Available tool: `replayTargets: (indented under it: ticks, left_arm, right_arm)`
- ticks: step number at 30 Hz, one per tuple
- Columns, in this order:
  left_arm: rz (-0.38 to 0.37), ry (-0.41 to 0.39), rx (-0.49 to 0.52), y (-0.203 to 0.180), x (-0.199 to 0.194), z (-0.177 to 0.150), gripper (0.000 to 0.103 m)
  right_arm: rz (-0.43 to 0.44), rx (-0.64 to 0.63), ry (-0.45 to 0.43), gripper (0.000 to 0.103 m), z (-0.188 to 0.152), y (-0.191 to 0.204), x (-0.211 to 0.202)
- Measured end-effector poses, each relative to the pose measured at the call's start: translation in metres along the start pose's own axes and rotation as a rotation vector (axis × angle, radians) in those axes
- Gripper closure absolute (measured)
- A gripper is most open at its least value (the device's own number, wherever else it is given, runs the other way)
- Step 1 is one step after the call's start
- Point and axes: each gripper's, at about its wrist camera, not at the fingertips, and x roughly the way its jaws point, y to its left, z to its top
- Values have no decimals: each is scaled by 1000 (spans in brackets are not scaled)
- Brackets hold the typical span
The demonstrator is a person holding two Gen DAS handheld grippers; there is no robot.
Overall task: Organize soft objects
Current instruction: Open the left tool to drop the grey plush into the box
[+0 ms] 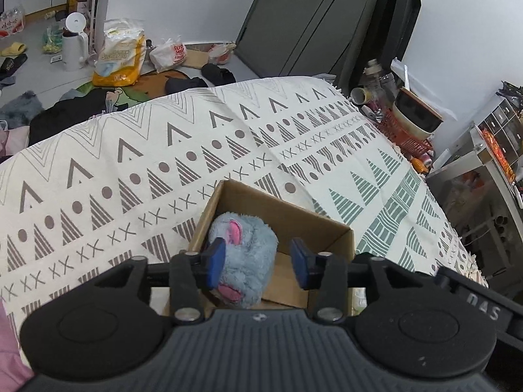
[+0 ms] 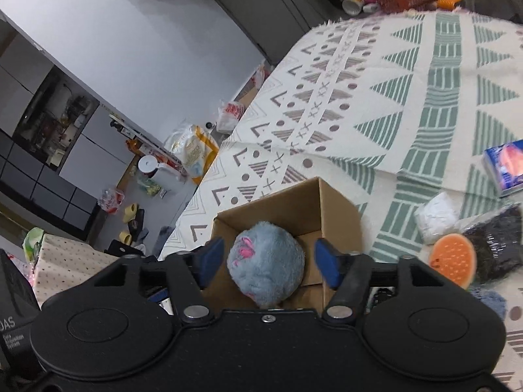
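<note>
A blue-grey plush toy (image 1: 251,245) with pink patches lies in an open cardboard box (image 1: 287,205) on the patterned cloth. My left gripper (image 1: 259,261) hovers over the box, open. Its left blue pad (image 1: 215,261) is against the plush and the right pad stands apart. In the right wrist view the same plush (image 2: 271,261) sits in the box (image 2: 336,209). My right gripper (image 2: 269,263) is open around it, with both pads clear of the fur.
To the right of the box lie a white cloth bundle (image 2: 436,217), an orange round brush (image 2: 452,259), a dark wrapped bundle (image 2: 500,241) and a blue tissue pack (image 2: 505,166). A red basket (image 1: 408,134) stands beyond the far edge. Bags clutter the floor (image 1: 117,55).
</note>
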Motion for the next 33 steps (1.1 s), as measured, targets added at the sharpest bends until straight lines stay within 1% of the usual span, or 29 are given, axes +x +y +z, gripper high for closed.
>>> replayTargets:
  ticks: [1, 2, 3, 6, 8, 9, 12, 16, 17, 26, 33]
  left_arm:
    - [0, -5, 7, -2, -4, -2, 53]
    - [5, -9, 13, -4, -6, -3, 47]
    - [15, -14, 19, -7, -10, -5, 45]
    - [38, -41, 29, -14, -23, -12, 30]
    - [26, -51, 31, -18, -29, -17, 24]
    - [18, -48, 34, -20, -32, -20, 23]
    - [26, -42, 53, -29, -41, -28, 23]
    - [45, -70, 80, -41, -58, -38, 23]
    - [46, -73, 83, -43, -62, -40, 22]
    - [67, -96, 118, -65, -89, -60, 21]
    - [52, -104, 144, -83, -104, -75, 21]
  right_arm:
    - [-8, -7, -9, 32, -1, 0, -4]
    - [-17, -15, -16, 27, -3, -1, -10]
    - [-27, -23, -19, 23, -4, -1, -14]
    - [-50, -34, -25, 20, -8, -6, -28]
    - [-60, -35, -37, 17, -11, -10, -38]
    - [-66, -34, -47, 13, -12, -14, -45]
    - [-86, -21, -76, 8, -16, -22, -63]
    - [-107, -7, -97, 3, -21, -34, -86]
    - [-110, -3, -105, 0, -22, -36, -92]
    - [-126, 1, -145, 0, -32, -56, -137]
    - [-135, -20, -169, 0, -37, -67, -165]
